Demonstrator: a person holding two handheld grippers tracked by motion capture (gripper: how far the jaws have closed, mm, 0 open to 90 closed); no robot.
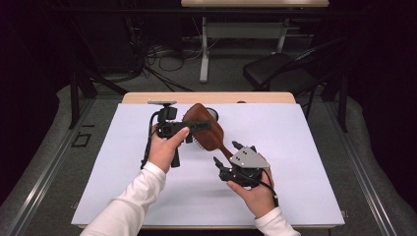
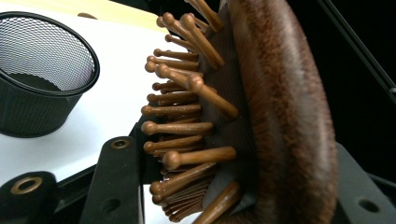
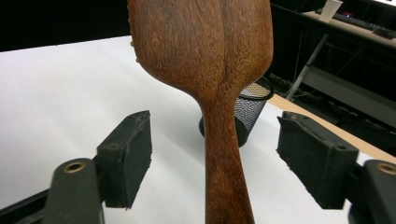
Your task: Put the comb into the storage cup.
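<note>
Above the table centre, left hand-held gripper (image 1: pixel 196 129) clamped on hairbrush (image 1: pixel 205 129) head, right hand-held gripper (image 1: pixel 227 153) open w/ handle betw jaws.

surface: table (image 1: pixel 147 98) | on it: white sheet (image 1: pixel 295 162), mesh cup (image 2: pixel 42 74)

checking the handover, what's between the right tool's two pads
The hairbrush handle, with a gap to each of the pads, as the right gripper view shows. Behind it stands the mesh cup.

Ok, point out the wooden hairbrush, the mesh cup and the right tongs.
wooden hairbrush (image 3: pixel 205 42): right gripper view, on the smooth back of its head.
mesh cup (image 2: pixel 44 51): left gripper view, on its inner mesh wall.
right tongs (image 3: pixel 212 158): right gripper view, midway between the open pads, at the brush handle.
</note>
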